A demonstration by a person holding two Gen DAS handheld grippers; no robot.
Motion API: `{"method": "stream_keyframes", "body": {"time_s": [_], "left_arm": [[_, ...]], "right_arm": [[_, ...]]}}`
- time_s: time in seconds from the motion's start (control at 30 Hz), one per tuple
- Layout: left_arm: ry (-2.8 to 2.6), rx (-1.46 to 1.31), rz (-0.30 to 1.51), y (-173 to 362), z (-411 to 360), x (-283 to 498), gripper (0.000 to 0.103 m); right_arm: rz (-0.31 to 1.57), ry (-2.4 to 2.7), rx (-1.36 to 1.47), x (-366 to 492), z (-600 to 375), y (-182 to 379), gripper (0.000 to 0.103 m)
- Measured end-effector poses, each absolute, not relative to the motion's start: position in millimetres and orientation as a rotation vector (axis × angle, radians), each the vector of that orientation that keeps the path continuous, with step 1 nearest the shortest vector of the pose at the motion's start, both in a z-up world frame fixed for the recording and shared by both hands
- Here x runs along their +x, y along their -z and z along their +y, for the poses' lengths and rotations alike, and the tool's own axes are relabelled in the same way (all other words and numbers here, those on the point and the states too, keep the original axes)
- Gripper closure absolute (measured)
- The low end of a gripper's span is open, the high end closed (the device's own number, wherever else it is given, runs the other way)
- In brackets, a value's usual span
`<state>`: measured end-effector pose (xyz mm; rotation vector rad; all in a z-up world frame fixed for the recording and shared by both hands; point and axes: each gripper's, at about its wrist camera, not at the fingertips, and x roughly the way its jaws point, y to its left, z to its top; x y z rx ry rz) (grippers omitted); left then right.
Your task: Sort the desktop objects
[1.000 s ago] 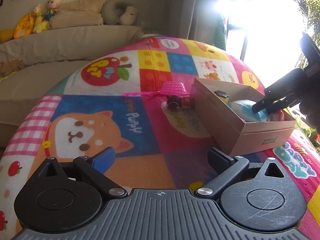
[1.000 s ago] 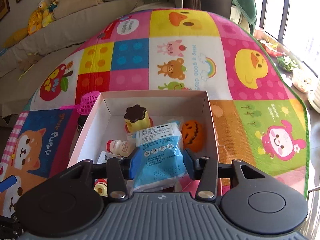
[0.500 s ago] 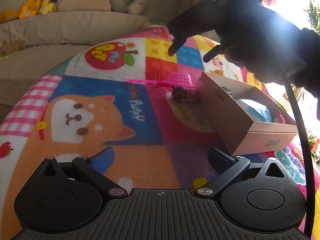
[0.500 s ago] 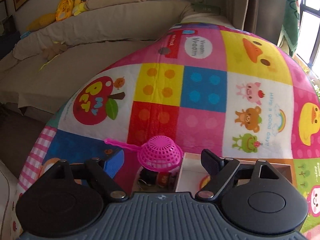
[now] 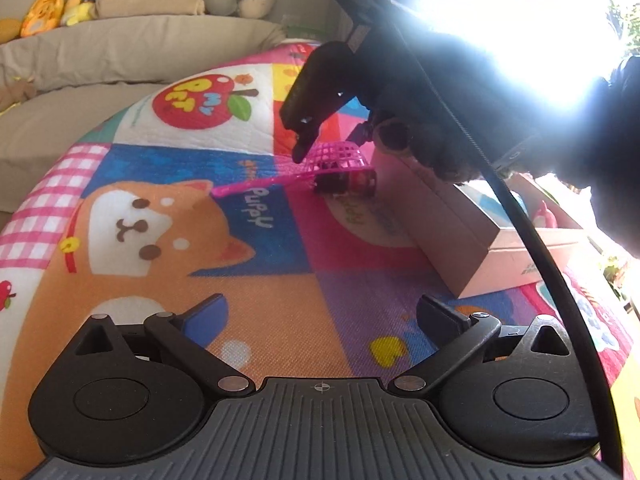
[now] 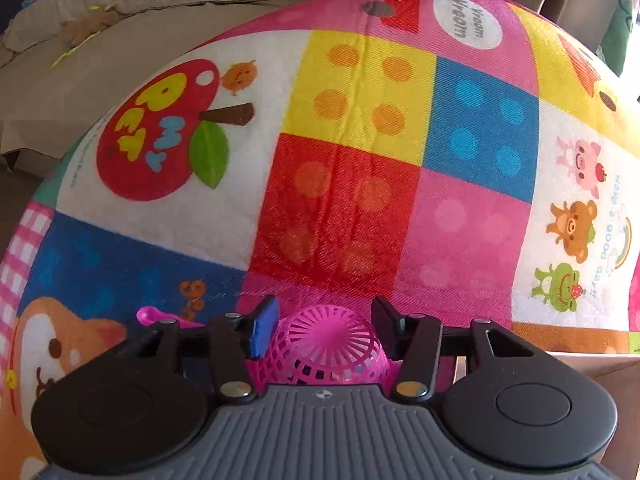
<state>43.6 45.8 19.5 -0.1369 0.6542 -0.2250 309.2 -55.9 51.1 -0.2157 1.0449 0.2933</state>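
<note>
A pink toy strainer (image 5: 340, 156) lies dome-up on the patchwork play mat (image 5: 280, 280), propped on a small dark object (image 5: 348, 182) beside the cardboard box (image 5: 460, 232). Its handle (image 5: 256, 186) points left. My right gripper (image 5: 330, 146) comes down from above, and its jaws are closing on the strainer's dome. In the right wrist view the strainer (image 6: 328, 340) fills the gap of the right gripper (image 6: 324, 320), and both pads touch its sides. My left gripper (image 5: 320, 316) hovers open over the mat nearer the front, holding nothing.
The open box holds a pale blue packet (image 5: 484, 194) and a small red item (image 5: 546, 216). A person's gloved hand (image 5: 432, 136) and a black cable (image 5: 532, 240) reach across the right side. A beige sofa (image 5: 120, 52) with plush toys stands behind the mat.
The right gripper left the box, where it held the blue packet, swung left and came down over the pink strainer; its jaws opened wide, then narrowed around the dome. The left gripper stayed put.
</note>
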Motion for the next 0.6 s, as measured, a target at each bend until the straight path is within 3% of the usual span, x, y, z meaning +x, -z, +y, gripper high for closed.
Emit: {"method": "stream_keyframes", "body": {"time_s": [0.3, 0.6], "left_arm": [[0.294, -0.075, 0.650, -26, 44, -7, 0.000], [0.275, 0.000, 0.552, -54, 60, -34, 0.000]], "right_arm": [[1.329, -0.613, -0.010, 218, -61, -53, 0.054], [0.965, -0.637, -0.161, 138, -98, -103, 0.047]]}}
